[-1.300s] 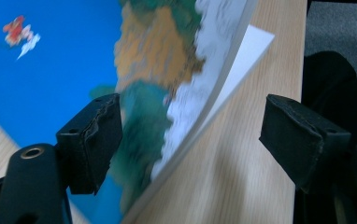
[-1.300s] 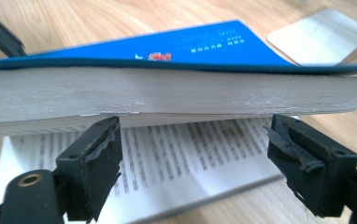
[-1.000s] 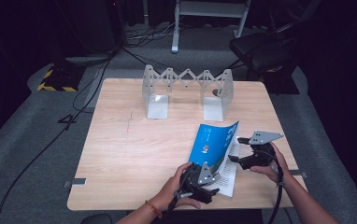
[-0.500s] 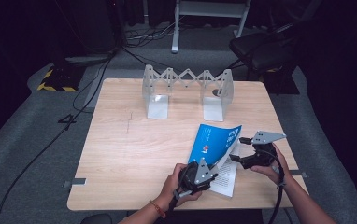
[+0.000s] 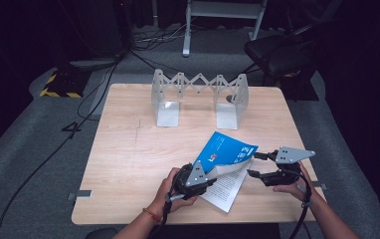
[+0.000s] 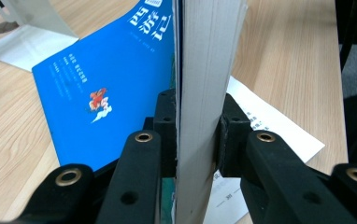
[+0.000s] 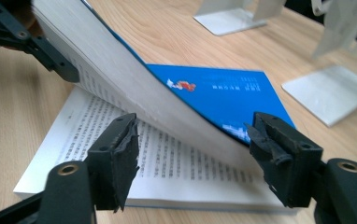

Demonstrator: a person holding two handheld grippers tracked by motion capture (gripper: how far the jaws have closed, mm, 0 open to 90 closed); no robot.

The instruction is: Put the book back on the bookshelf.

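Your blue-covered book (image 5: 225, 164) lies open at the near right of the table (image 5: 128, 164), between your two hands. Left gripper (image 5: 209, 177): jaws clamped on a thick sheaf of pages plus the cover, holding that sheaf lifted off the printed page below. In the left gripper view the page block (image 6: 204, 93) stands edge-on between the pads. Right gripper (image 5: 251, 164): jaws apart, though they have just been closing, and the curling sheaf's free edge sits between them. From the right gripper view the pads (image 7: 120, 154) appear clear of the paper, but the angle is poor. Farther back, well apart from the book, stands the white expanding rack (image 5: 198, 94) with its two end plates. Nothing lies between the rack and the book.
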